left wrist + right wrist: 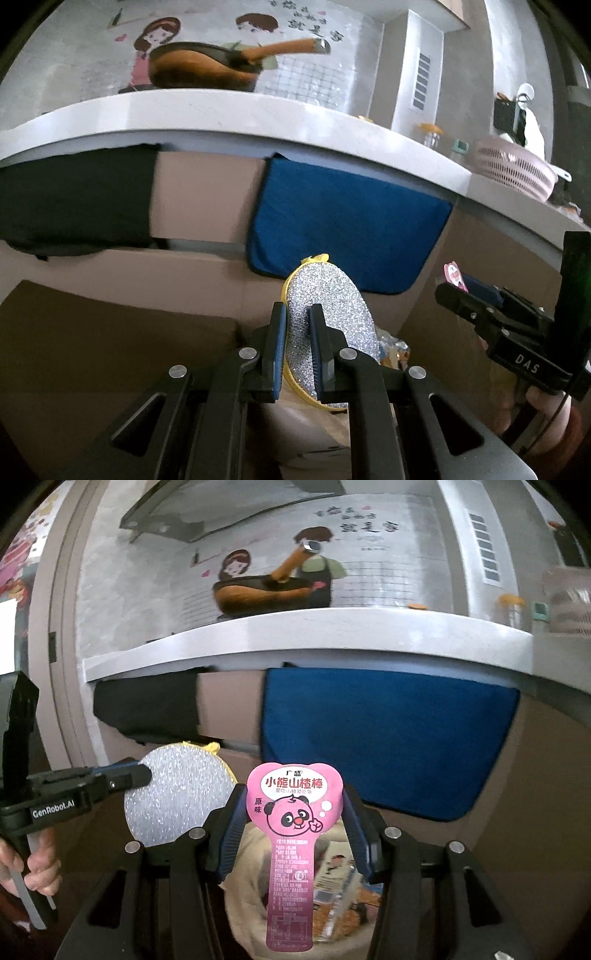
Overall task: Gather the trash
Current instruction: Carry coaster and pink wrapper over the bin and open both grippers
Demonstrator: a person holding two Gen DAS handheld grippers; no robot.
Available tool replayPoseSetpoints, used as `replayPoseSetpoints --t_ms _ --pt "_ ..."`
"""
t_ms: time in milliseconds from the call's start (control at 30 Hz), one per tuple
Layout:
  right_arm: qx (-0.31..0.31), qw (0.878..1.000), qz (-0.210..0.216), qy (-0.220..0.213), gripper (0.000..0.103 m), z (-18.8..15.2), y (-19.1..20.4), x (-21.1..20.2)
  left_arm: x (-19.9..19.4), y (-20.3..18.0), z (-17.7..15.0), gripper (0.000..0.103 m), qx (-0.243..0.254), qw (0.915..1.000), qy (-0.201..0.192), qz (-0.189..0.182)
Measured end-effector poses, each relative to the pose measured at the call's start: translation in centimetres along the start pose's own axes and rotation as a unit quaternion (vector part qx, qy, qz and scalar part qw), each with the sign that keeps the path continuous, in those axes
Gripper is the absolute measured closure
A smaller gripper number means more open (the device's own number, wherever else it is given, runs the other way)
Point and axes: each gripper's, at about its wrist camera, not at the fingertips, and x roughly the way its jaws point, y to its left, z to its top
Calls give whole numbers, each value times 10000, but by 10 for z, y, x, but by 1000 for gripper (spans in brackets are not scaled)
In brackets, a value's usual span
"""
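The left gripper (299, 332) pinches the light, soft scouring pad (328, 310); the right gripper (293, 812), half open, holds the thin, stiff pink wrapper (291, 849) by its edges above the bin (243, 853) at 6 o'clock.

Glittery silver-yellow scrub pad (325, 314); upright pink panda-print wrapper (293, 834).

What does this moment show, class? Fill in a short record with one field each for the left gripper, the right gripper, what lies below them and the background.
left gripper: shut on a round silver scouring pad with a yellow edge
right gripper: shut on a pink snack wrapper with a heart-shaped top
below: a bin with a light bag, wrappers already inside
background: white counter, frying pan on it, blue cloth hanging under its edge
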Motion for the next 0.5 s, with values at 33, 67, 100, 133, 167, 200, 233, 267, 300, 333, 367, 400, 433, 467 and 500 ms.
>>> replayPoseSetpoints --t_ms 33,67,100,133,167,200,233,267,300,333,367,400,433,467,500 --pt "33 10000 -23 4 56 -2 -5 0 5 -3 -1 90 26 10000 38 -25" --pt "70 10000 -56 9 56 -5 -10 0 10 -6 -3 90 42 10000 76 -42" --pt "99 9999 -73 15 56 -6 -14 1 15 -9 -6 90 54 9999 113 -55" --pt "141 9999 -86 23 56 -8 -18 2 20 -11 -9 90 69 9999 147 -59" --pt "192 9998 -92 46 56 -11 -22 5 26 -13 -12 90 84 9998 186 -52" --pt "255 9996 -89 72 56 -13 -27 9 31 -14 -14 90 96 9997 217 -54" --pt "297 9995 -84 82 56 -16 -30 9 37 -14 -17 90 110 9996 245 -66" --pt "377 9992 -58 110 56 -20 -35 13 44 -14 -20 90 118 9995 281 -66" --pt "429 9990 -44 133 56 -23 -38 16 51 -14 -23 90 118 9993 337 -61" --pt "500 9986 -32 175 56 -27 -42 22 58 -13 -25 90 103 9991 394 -66" --pt "559 9982 -16 213 56 -30 -45 27 67 -12 -27 90 59 9988 471 -67" --pt "615 9978 5 257 56 -33 -48 32 76 -9 -29 90 21 9984 560 -75" --pt "715 9968 54 344 56 -38 -53 41 83 -8 -31 90 9 9980 627 -70" --pt "769 9962 79 405 56 -41 -57 48 91 -6 -33 90 0 9976 690 -43" --pt "804 9956 90 467 56 -44 -59 54 100 -5 -36 90 -5 9971 754 -37"
